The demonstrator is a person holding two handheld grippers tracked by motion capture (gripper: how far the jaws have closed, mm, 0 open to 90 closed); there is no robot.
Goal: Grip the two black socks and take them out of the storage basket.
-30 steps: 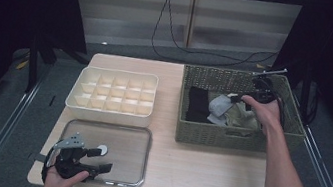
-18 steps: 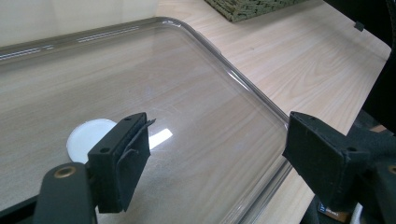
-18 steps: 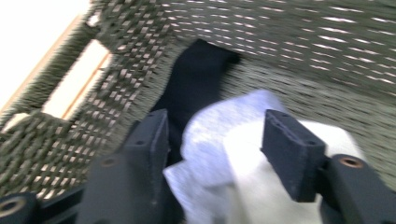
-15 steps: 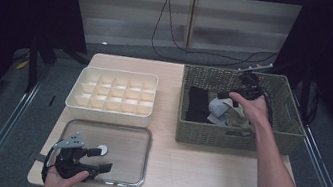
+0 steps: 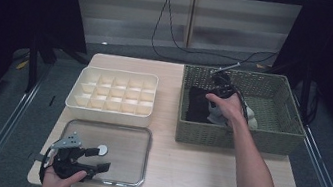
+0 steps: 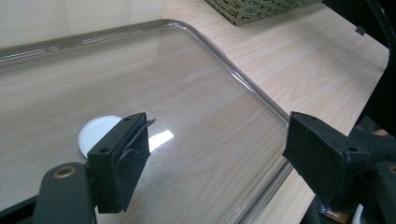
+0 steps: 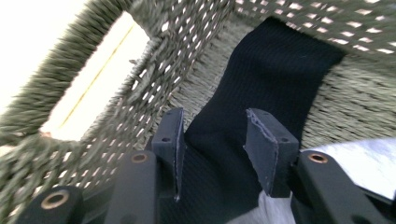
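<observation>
The right gripper (image 7: 212,140), jaws just closing, straddles a black cloth (image 7: 261,79) in the basket (image 5: 269,135), apparently not yet pinching. The left gripper (image 6: 215,154) rests spread over the clear tray (image 6: 196,84).

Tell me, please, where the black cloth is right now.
In the high view the black cloth lies in the left end of the woven basket, beside a pale cloth. The right gripper is right over it.
</observation>
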